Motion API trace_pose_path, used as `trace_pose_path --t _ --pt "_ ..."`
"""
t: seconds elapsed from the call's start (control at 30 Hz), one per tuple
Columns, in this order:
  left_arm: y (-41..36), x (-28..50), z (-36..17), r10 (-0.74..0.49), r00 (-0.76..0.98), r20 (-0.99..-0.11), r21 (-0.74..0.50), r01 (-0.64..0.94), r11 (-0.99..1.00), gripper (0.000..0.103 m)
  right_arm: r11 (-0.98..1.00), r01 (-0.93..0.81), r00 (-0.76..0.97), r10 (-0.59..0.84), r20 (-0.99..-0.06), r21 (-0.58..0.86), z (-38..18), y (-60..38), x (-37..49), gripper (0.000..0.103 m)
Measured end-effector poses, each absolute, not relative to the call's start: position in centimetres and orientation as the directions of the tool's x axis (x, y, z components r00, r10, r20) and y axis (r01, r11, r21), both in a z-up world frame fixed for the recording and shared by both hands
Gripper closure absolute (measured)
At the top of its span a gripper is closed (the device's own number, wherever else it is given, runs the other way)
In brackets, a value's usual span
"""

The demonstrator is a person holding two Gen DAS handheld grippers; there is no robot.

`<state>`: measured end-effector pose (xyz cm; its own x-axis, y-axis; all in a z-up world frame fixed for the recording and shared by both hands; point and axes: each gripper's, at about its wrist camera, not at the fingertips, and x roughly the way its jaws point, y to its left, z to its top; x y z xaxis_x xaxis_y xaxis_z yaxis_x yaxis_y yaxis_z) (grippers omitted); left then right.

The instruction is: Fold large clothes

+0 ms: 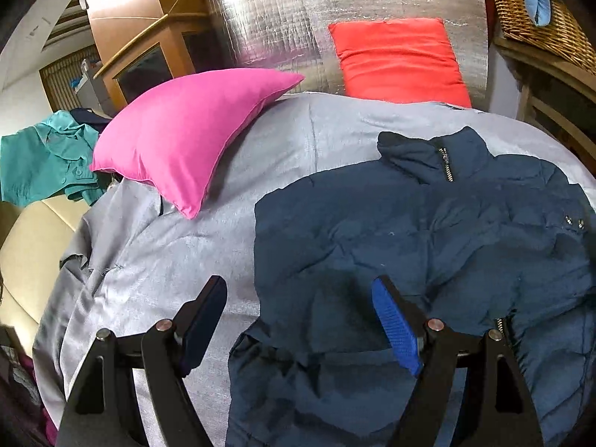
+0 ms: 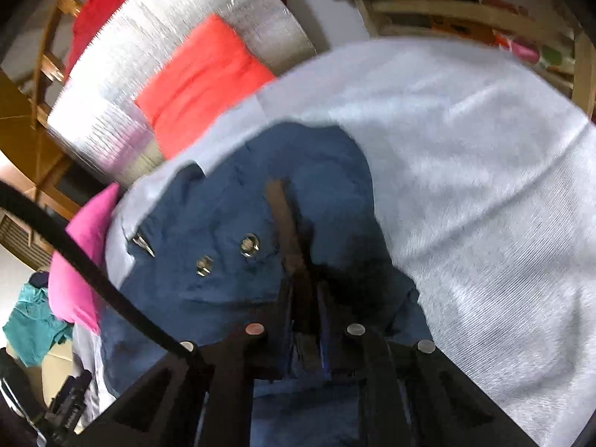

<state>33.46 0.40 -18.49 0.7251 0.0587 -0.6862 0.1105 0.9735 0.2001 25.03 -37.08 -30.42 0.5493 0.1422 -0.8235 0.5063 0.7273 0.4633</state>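
Jacket: navy padded jacket [image 1: 428,231] lies spread on the grey sheet [image 1: 186,246], collar toward the far edge by the red cushion [image 1: 398,59].
Left gripper [image 1: 298,320]: jaws wide apart, hovering over the jacket's near hem, gripping nothing.
Right gripper [image 2: 305,320]: jaws pinched together on jacket fabric near the snaps.
Pink pillow [image 1: 186,134]: sheet's far left corner.

Jacket on a bed
The navy padded jacket [image 1: 428,246] lies on the grey bedcover [image 1: 223,246], right of the pink cushion [image 1: 186,134]; the red cushion [image 1: 398,59] is behind.
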Motion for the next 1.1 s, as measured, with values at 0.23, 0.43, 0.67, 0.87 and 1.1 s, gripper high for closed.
trace_pose_path --t 0.23,0.43,0.67,0.87,1.1 --pt "0.7 32.8 -17.9 0.020 0.728 -0.685 0.155 0.119 0.981 0.022 0.676 0.529 0.541 0.197 -0.818 0.512 -30.9 -38.1 25.2 0.086" --pt "2.3 32.5 -17.4 0.060 0.742 -0.668 0.153 0.058 0.986 0.022 0.648 0.544 0.538 0.218 -0.814 0.533 -31.0 -38.0 25.0 0.085" --pt "3.6 32.2 -16.5 0.081 0.771 -0.632 0.153 0.022 0.988 0.022 0.635 0.517 0.560 0.256 -0.788 0.574 -30.7 -37.5 25.0 0.061" --pt "4.1 31.9 -16.1 0.093 0.786 -0.611 0.160 0.007 0.987 0.022 0.647 0.492 0.579 0.256 -0.774 0.583 -30.8 -36.8 25.3 0.060" --pt "4.2 31.7 -15.7 0.105 0.797 -0.594 0.165 -0.007 0.986 0.022 0.711 0.488 0.602 0.146 -0.785 0.507 -29.7 -36.2 25.3 0.087"
